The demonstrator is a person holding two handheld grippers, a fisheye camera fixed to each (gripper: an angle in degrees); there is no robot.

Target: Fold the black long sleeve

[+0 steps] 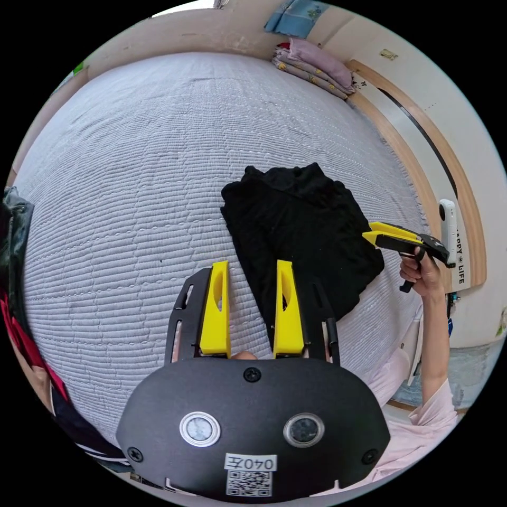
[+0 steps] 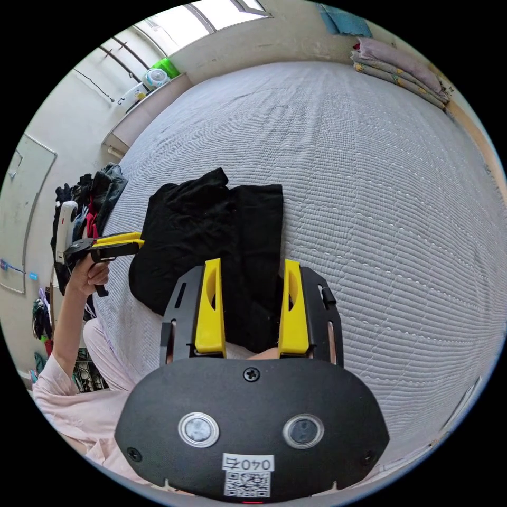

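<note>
Black long sleeve [image 1: 301, 232] lies folded on grey bedspread [image 1: 132, 185], pillows [image 1: 314, 66] beyond.

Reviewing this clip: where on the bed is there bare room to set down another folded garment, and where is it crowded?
Bare quilt stretches between the black long sleeve and the stacked pillows at the far corner; more lies beyond the garment toward the windowsill. Crowded: the near edge, where both open grippers, left gripper and right gripper, hover beside the garment.

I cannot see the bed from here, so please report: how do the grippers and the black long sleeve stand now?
Left hand-held gripper open, right hand-held gripper open, both empty. Black long sleeve folded on the grey bedspread. Nothing in the way.
</note>
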